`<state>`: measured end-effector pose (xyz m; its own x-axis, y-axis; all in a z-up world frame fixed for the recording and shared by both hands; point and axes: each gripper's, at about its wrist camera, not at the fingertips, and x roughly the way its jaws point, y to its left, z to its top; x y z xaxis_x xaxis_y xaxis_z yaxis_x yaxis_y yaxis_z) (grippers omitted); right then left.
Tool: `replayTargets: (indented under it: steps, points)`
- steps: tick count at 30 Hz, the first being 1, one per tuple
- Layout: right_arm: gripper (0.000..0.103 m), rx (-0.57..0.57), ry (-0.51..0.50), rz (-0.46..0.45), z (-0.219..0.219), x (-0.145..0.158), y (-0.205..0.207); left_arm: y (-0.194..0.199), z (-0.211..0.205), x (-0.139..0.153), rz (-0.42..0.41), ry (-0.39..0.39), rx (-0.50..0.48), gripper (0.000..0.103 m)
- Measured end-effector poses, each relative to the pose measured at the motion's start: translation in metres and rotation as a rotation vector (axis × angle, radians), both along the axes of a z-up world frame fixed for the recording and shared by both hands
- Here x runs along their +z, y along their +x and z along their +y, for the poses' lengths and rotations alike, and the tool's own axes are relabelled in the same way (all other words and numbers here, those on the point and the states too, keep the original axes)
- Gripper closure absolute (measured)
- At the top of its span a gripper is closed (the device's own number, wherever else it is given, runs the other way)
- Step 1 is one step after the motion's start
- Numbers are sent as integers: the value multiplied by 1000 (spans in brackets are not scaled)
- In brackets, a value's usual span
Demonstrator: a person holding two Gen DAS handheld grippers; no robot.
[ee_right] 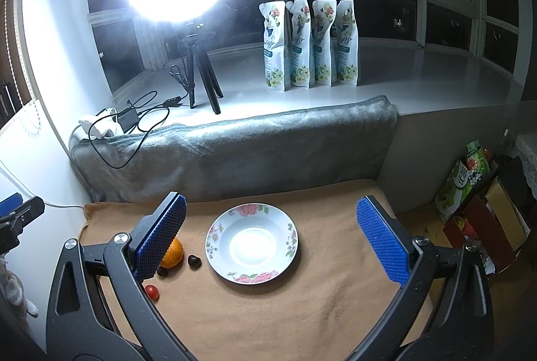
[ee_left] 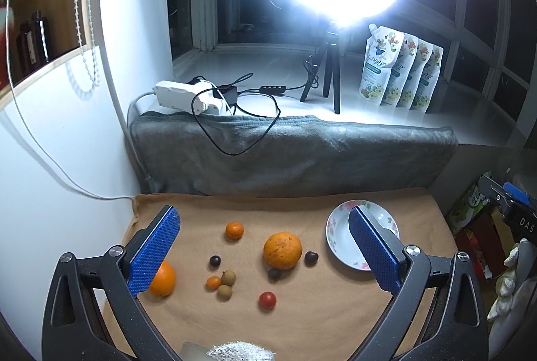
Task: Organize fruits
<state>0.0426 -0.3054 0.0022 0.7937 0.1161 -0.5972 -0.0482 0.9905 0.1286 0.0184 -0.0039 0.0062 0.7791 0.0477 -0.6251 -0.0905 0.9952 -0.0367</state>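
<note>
Fruits lie scattered on a tan cloth [ee_left: 319, 320]: a big orange [ee_left: 282, 250], a second orange [ee_left: 163, 279] behind my left finger, a small mandarin [ee_left: 234, 230], a red tomato [ee_left: 267, 300], dark round fruits [ee_left: 214, 260], two longans [ee_left: 228, 277] and a kumquat [ee_left: 213, 282]. A floral white plate [ee_right: 214, 237] stands empty on the cloth's right side. My left gripper [ee_left: 263, 223] hangs open above the fruits. My right gripper [ee_right: 270, 213] is open above the plate. In the right wrist view an orange [ee_right: 173, 255], a dark fruit [ee_right: 193, 260] and the tomato [ee_right: 152, 291] show left of the plate.
A folded grey blanket [ee_left: 295, 153] borders the cloth at the back. Behind it the sill holds a ring light on a tripod [ee_left: 330, 72], a power strip with cables [ee_left: 188, 94] and several refill pouches [ee_right: 310, 45]. Boxes [ee_right: 476, 203] crowd the floor at right.
</note>
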Motion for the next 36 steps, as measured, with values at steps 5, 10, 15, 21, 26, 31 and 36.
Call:
replayTargets:
  steps: [5, 10, 15, 21, 26, 31, 36]
  points:
    - [0, 0, -1, 0, 0, 0, 0, 1, -1, 1, -3, 0, -1, 2]
    - [0, -2, 1, 3, -1, 0, 2, 2, -2, 1, -3, -1, -5, 2]
    - [0, 0, 3, 3, -1, 0, 1, 2, -2, 2, -5, -1, -4, 2]
    - [0, 2, 1, 2, 0, -1, 2, 1, -2, 3, -8, 0, -2, 2]
    - [0, 8, -2, 0, 3, -1, 1, 0, -1, 3, -10, -2, 1, 2]
    - [0, 8, -2, 2, 4, -1, 2, 0, 1, 4, -12, -3, 1, 2]
    - [0, 6, -1, 3, 4, -1, 3, 0, 1, 4, -13, -5, 3, 2]
